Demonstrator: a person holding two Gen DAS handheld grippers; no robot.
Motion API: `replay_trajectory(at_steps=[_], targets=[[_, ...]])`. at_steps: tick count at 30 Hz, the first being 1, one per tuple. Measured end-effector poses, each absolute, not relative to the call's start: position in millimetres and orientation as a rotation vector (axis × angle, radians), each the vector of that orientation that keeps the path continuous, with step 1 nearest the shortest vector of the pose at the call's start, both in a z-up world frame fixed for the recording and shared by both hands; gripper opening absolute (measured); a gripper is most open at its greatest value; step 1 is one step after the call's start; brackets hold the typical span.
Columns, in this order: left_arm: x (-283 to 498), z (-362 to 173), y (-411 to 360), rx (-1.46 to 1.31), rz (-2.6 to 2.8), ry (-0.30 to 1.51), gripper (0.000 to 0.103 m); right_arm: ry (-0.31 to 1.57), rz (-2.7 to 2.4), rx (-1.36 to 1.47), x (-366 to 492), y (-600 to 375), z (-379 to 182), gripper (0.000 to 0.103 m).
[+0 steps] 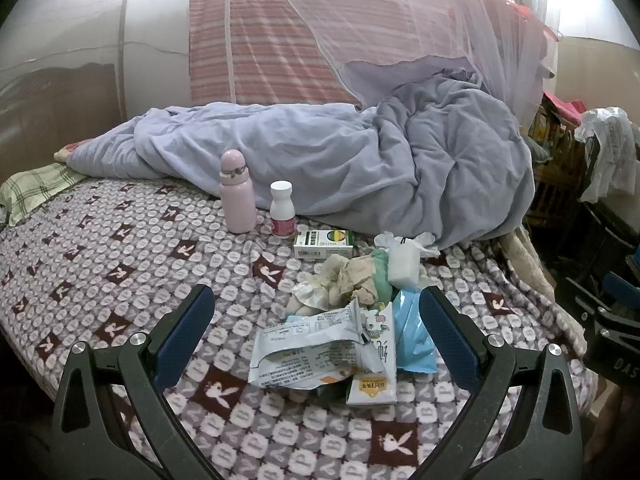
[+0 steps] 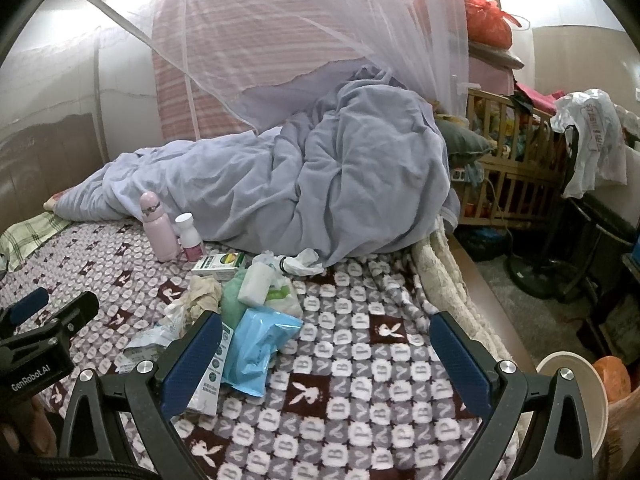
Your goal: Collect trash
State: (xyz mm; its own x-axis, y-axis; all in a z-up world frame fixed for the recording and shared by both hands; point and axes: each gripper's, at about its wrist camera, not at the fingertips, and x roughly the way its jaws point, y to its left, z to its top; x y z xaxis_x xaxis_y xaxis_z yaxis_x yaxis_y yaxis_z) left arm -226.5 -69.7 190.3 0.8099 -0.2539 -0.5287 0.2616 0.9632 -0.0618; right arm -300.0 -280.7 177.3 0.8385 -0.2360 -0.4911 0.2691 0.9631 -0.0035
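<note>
Bed with purple-and-maroon rabbit-print blanket (image 1: 120, 248) carries everything. Rumpled lavender duvet (image 1: 360, 168) heaped along far side. Litter pile of crumpled wrappers and tissues (image 1: 340, 320) lies mid-blanket, blue plastic wipes pack (image 2: 256, 344) at its edge. Pink bottle (image 1: 237, 192), small white bottle (image 1: 282, 210) upright beyond. Left claw (image 1: 318, 336) wide, straddling pile, empty. Right claw (image 2: 326, 364) wide, empty, over blanket just beside pile.

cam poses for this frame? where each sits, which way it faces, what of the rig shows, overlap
Left wrist: on the left gripper, low over the bed, facing the trash pile between its open fingers; the right gripper shows at the right edge.
Right wrist: on the right gripper, further right, facing bare blanket toward the bed edge; the left gripper shows at left.
Shared: trash pile, pink bottle, blue packet, lavender quilt.
</note>
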Motion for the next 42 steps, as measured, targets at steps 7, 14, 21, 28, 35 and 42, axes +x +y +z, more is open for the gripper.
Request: replay_trajectory(at_steps=[7,14,21,28,35,42], targets=[[-226,190,-72,0.015,-0.278,0.566,0.102,0.516,-0.266,0.071,-299,-281,175,0.103],[-226,187,-75,0.015,-0.281,0.581,0.102,0.524,-0.266,0.084,-297,-284,176,0.103],[-226,186,-73,0.016,-0.278,0.580,0.102,0.528,-0.264,0.088,-298,-284,176,0.103],[-224,186,-72,0.019,-0.276,0.582,0.102,0.539,-0.254,0.093,-298,-285,174,0.103],[-220,182,-66,0.020,-0.266,0.595,0.102,0.567,-0.240,0.094,-294,-282,170,0.103],[-215,175,-58,0.047,-0.250,0.604,0.102,0.589,-0.227,0.096,-290,-285,167,0.103]])
